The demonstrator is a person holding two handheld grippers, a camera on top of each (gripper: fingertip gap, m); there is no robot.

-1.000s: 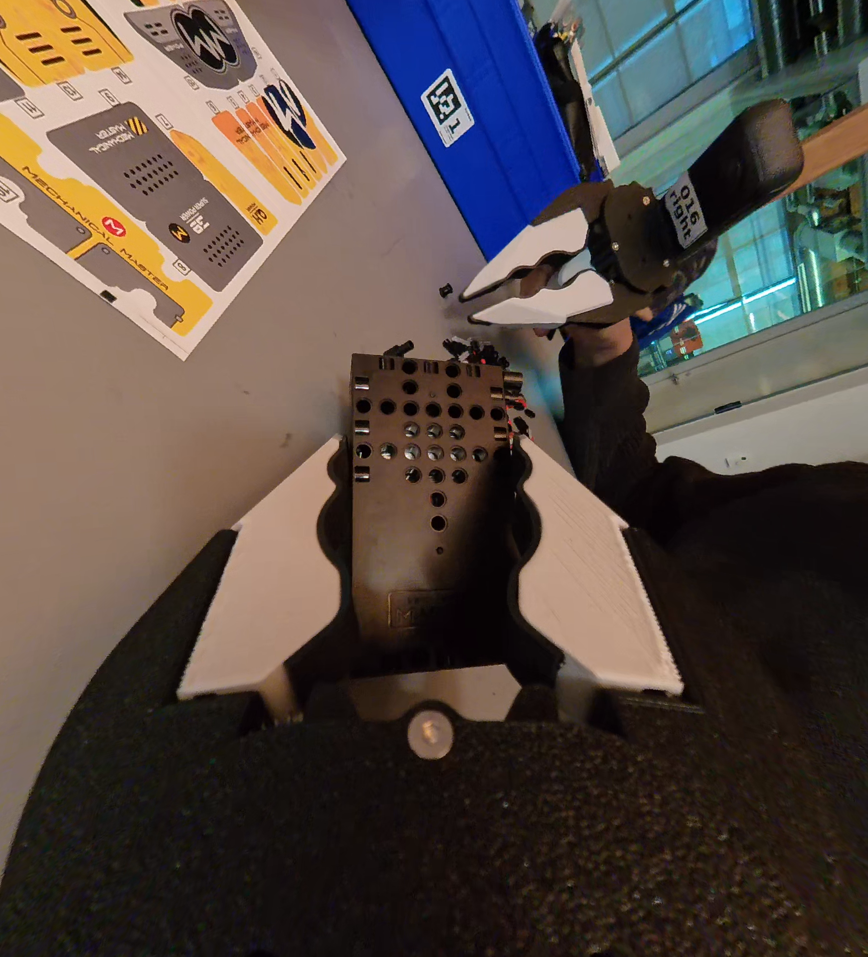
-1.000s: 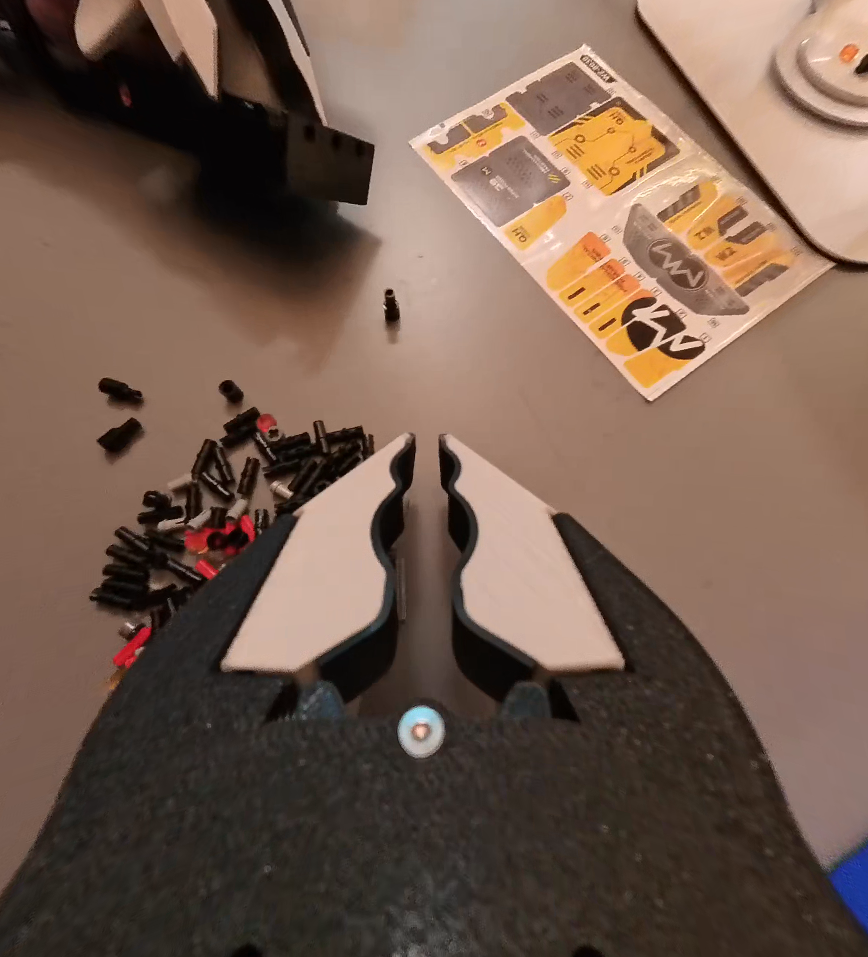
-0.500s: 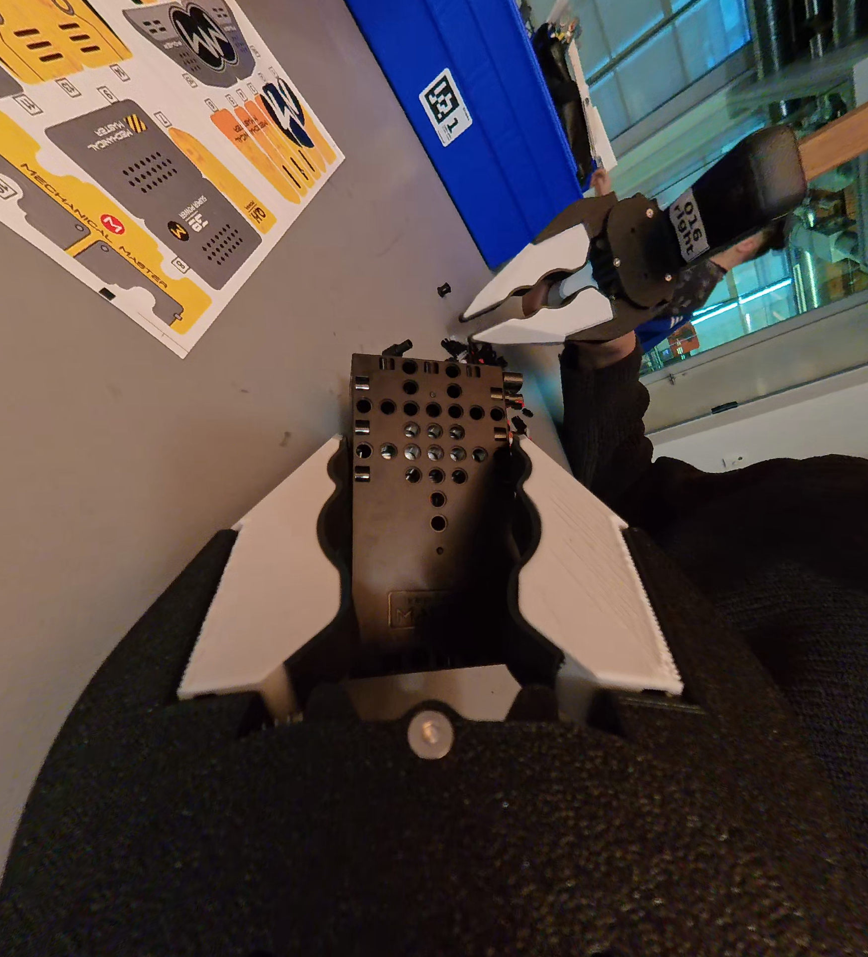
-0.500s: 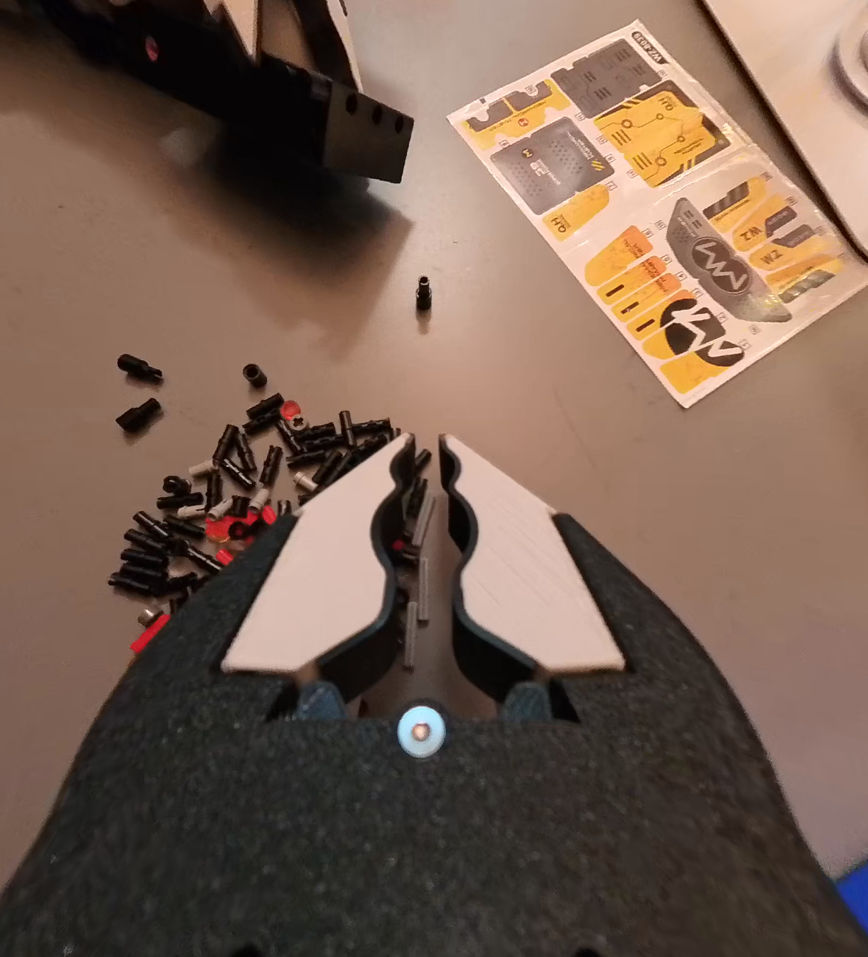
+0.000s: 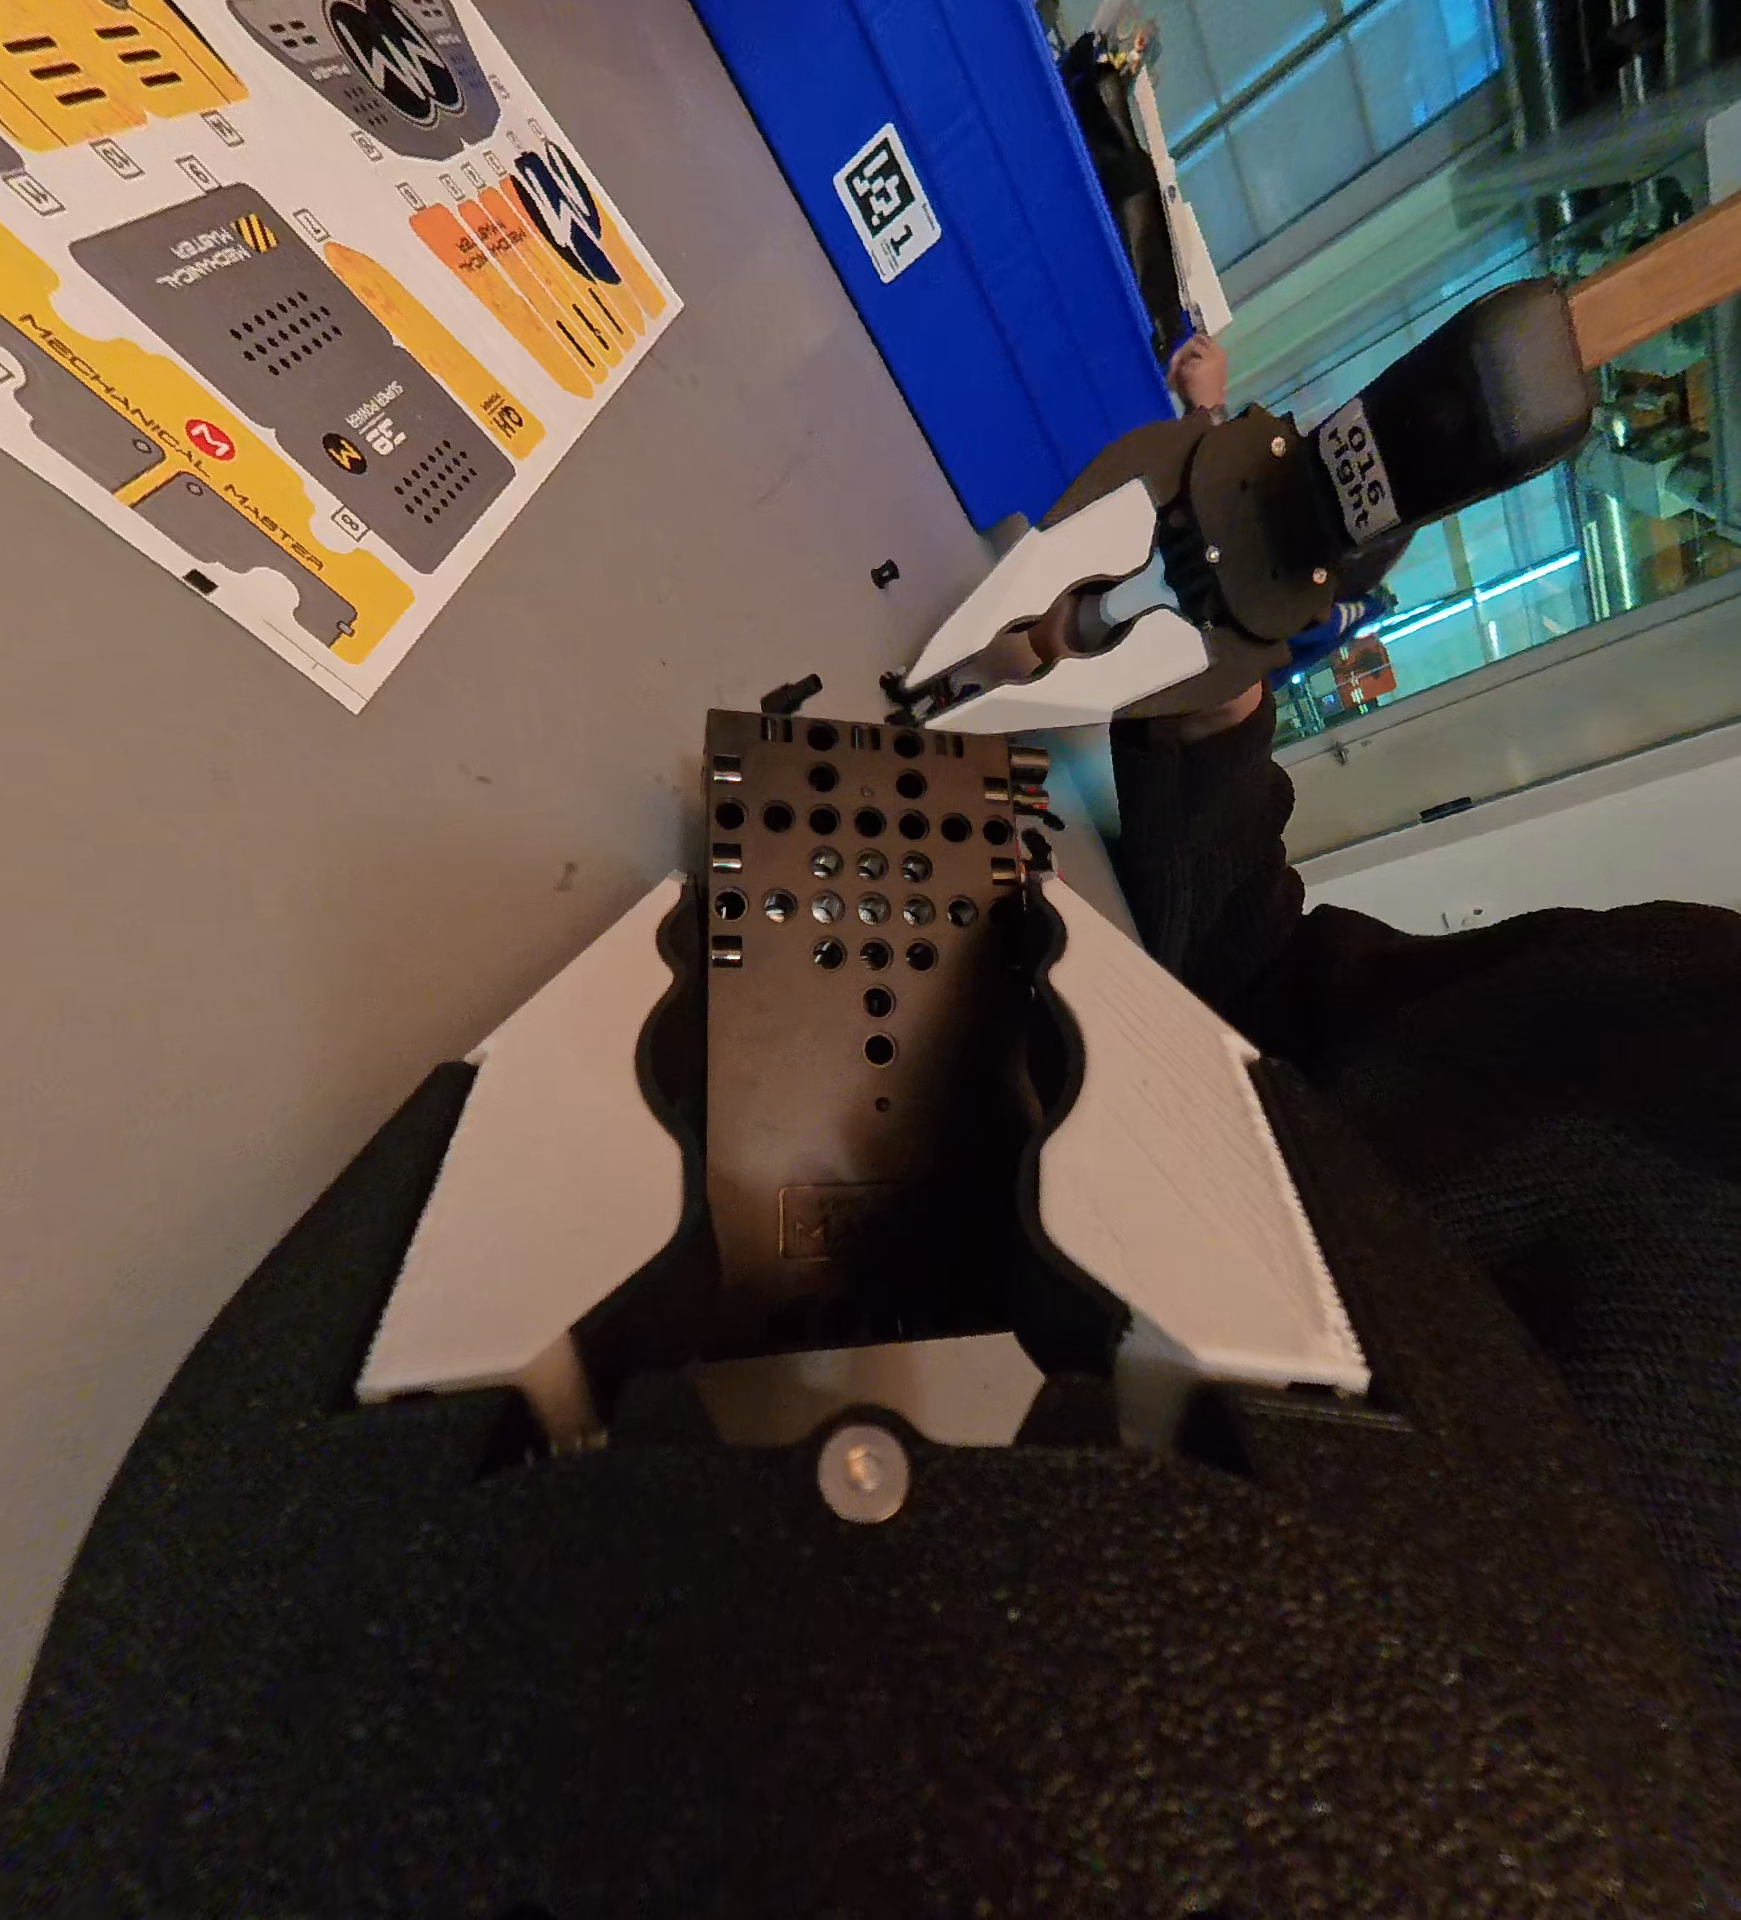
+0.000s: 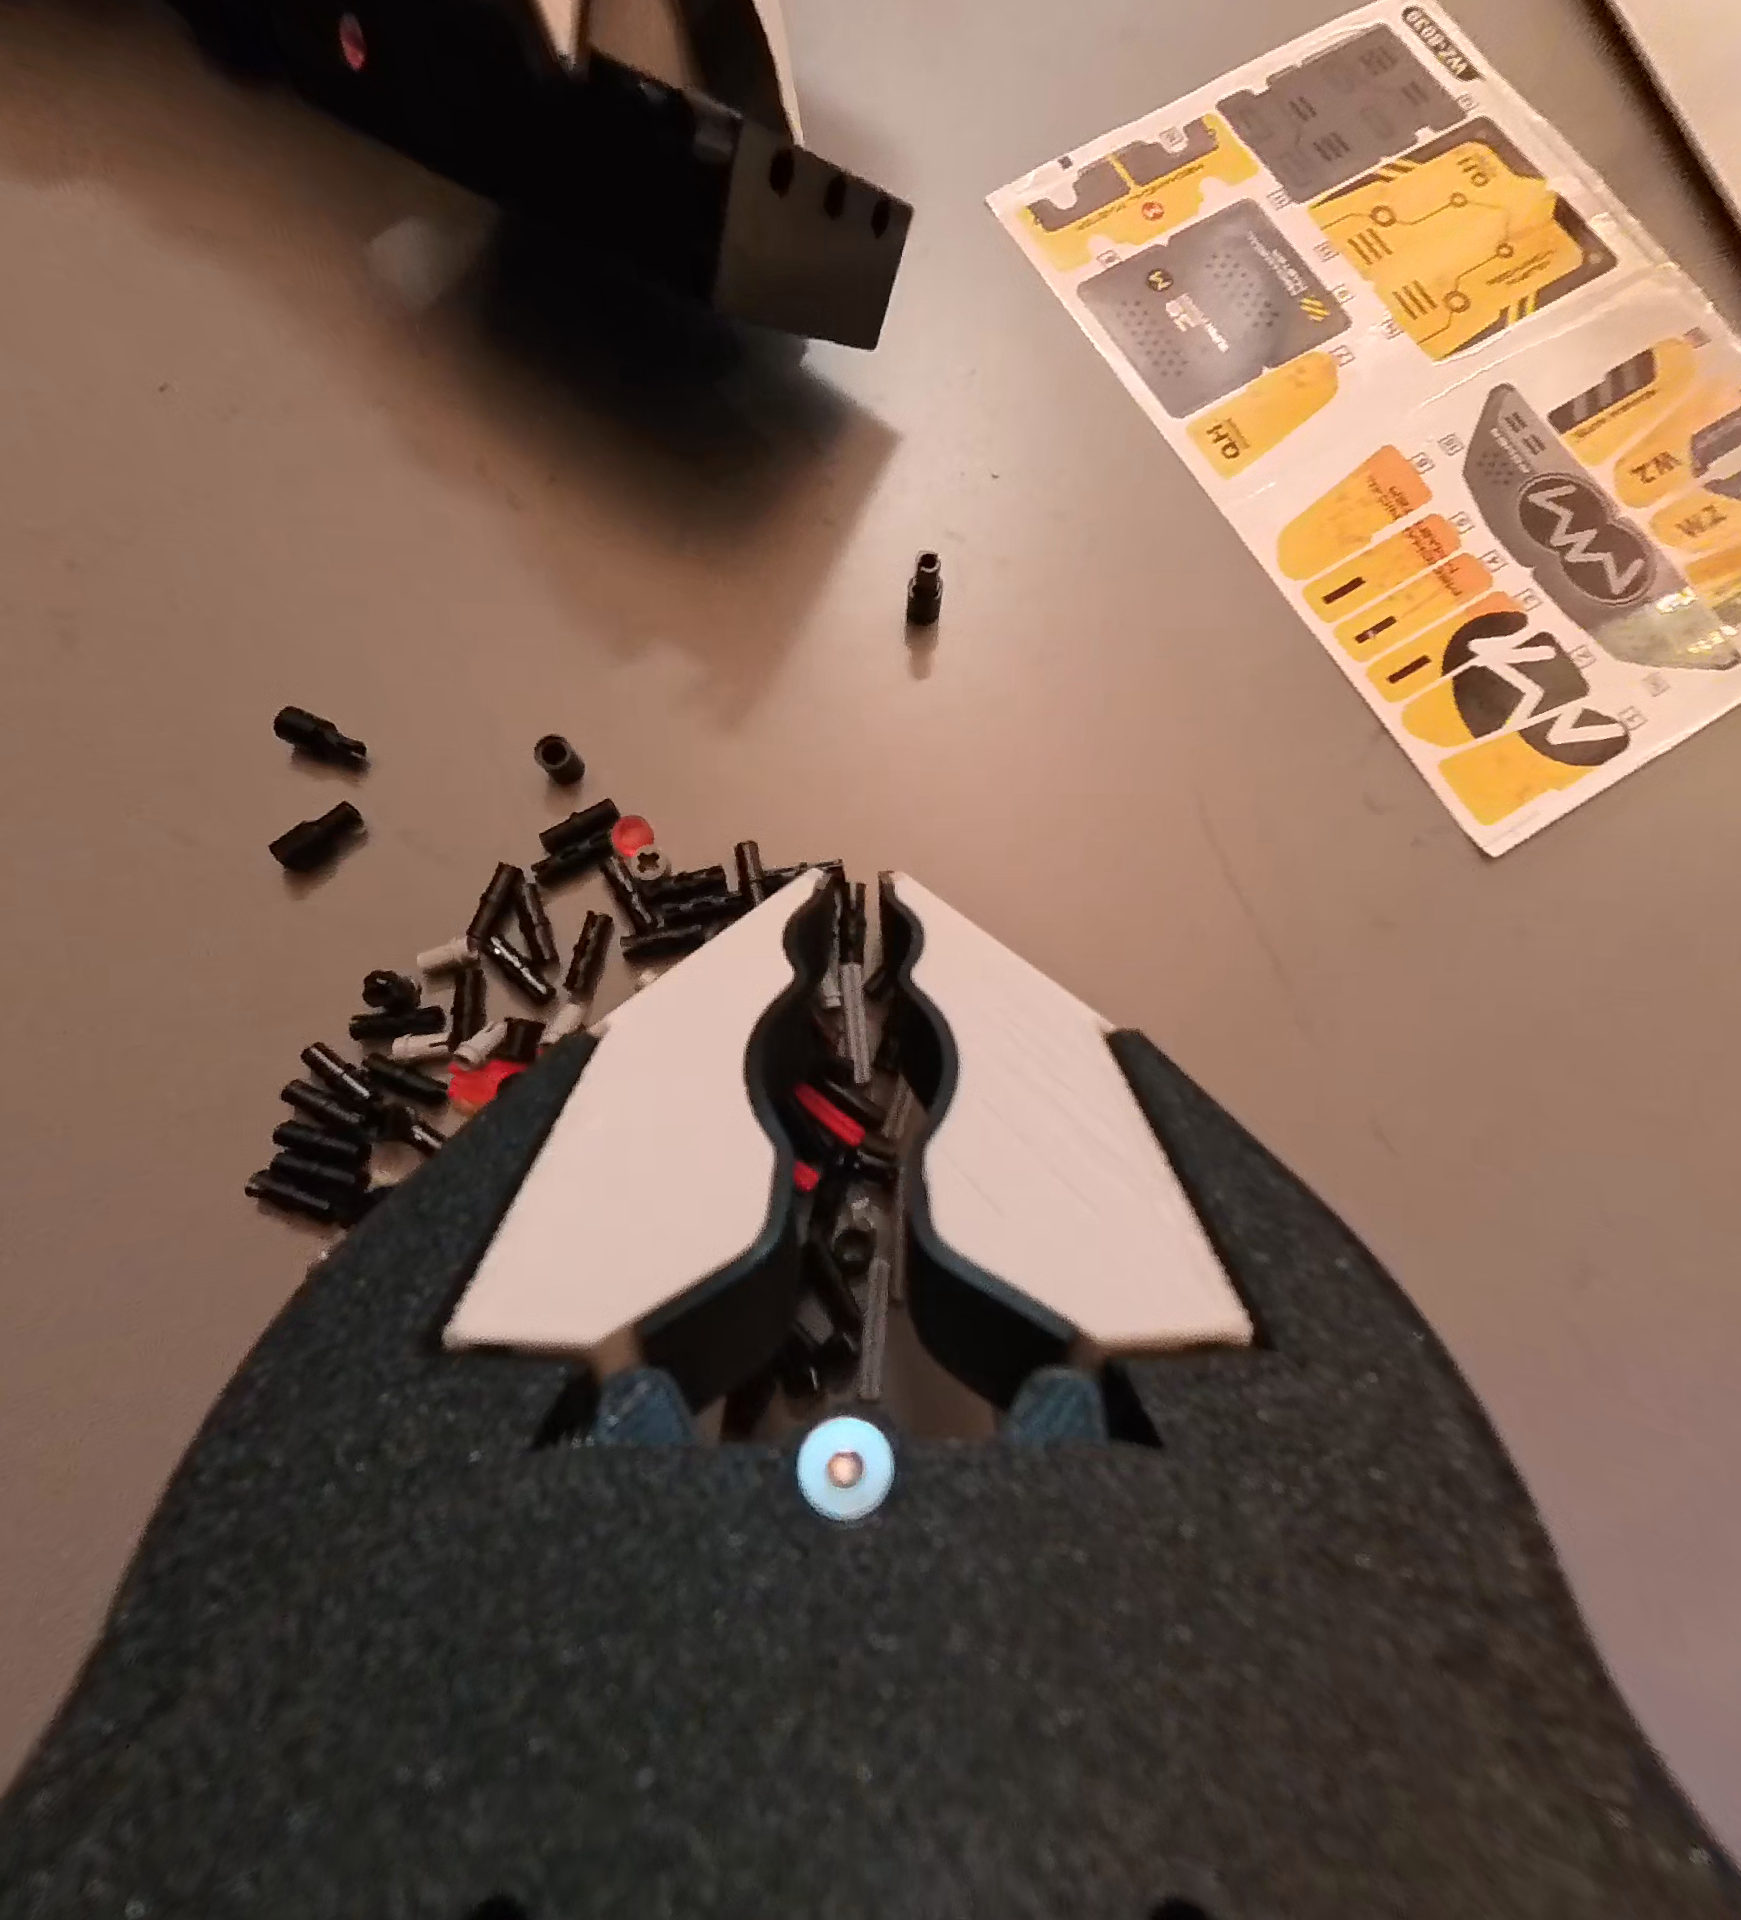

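Left gripper (image 5: 861, 894): white fingers clamped on the sides of a black perforated plastic block (image 5: 850, 987), held above the grey table (image 5: 170, 987).
Right gripper (image 6: 853, 881): tips nearly together, down in a heap of small black, red and grey plastic pins (image 6: 492, 966); whether one is pinched, I cannot tell.
Lone black pin (image 6: 924, 588): at 12 o'clock beyond the right tips.
Yellow-and-grey sticker sheet (image 6: 1448, 416): flat at 1 o'clock.

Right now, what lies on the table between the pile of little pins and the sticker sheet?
In the right wrist view, one lone black pin stands between the pile of pins and the sticker sheet; otherwise the table is bare.
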